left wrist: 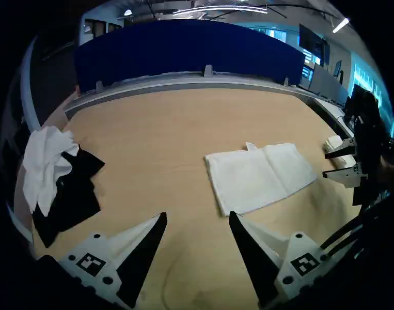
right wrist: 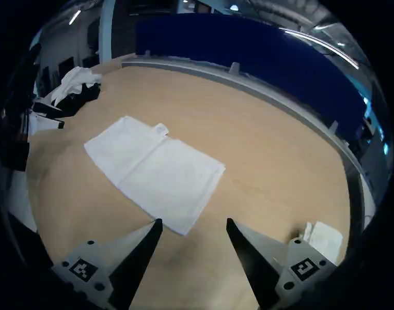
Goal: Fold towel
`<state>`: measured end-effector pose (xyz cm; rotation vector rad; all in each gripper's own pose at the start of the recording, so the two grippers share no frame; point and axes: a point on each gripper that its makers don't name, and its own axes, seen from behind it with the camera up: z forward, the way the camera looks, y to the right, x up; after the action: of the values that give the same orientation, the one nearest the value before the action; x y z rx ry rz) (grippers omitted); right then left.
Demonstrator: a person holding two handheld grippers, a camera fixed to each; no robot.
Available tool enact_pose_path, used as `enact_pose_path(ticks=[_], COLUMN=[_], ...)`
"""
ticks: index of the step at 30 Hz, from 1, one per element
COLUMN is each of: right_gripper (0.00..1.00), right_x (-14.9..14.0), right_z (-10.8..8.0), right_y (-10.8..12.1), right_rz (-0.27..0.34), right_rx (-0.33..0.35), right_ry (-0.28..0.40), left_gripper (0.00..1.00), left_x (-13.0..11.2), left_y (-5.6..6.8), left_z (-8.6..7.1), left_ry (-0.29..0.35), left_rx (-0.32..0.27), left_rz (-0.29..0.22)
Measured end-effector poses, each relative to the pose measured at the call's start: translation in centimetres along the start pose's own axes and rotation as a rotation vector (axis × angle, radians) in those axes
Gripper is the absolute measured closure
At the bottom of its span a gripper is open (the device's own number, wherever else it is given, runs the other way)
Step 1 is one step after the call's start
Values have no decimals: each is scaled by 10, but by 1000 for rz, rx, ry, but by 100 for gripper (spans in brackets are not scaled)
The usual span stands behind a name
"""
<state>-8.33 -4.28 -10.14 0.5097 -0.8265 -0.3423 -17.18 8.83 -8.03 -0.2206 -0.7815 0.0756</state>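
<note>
Desk (left wrist: 160, 129) holds towel (left wrist: 258, 175) flat ahead of left hand-held gripper (left wrist: 197, 227) and right hand-held gripper (right wrist: 192, 232), both released; folding looks unfinished

White towel (right wrist: 155, 170) flat on table

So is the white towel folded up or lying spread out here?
Spread flat: the towel lies as one rectangle on the table, a crease across its middle. Layers underneath: cannot tell.
</note>
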Motion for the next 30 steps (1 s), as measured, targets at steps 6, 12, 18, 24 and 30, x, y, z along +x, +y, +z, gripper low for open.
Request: enact_pose_path(ticks=[6, 12, 18, 24, 30], right_gripper=[13, 25, 40, 55, 67], right_x=[-5, -9, -12, -20, -23], right_z=[10, 23, 31, 33, 35], right_y=[-7, -10, -15, -18, -20], right_rz=[-64, -65, -66, -89, -107], right_rx=[41, 72, 109, 133, 139], right_ry=[-42, -69, -96, -131, -144], left_gripper=[11, 11, 11, 11, 11], left_x=[-11, -20, -27, -28, -29], left_y=[-12, -20, -27, -32, -35], left_z=[-19, -35, -46, -52, -55], left_ry=[1, 3, 0, 0, -1], left_rx=[34, 59, 80, 88, 91], left_rz=[-26, -50, -61, -72, -78])
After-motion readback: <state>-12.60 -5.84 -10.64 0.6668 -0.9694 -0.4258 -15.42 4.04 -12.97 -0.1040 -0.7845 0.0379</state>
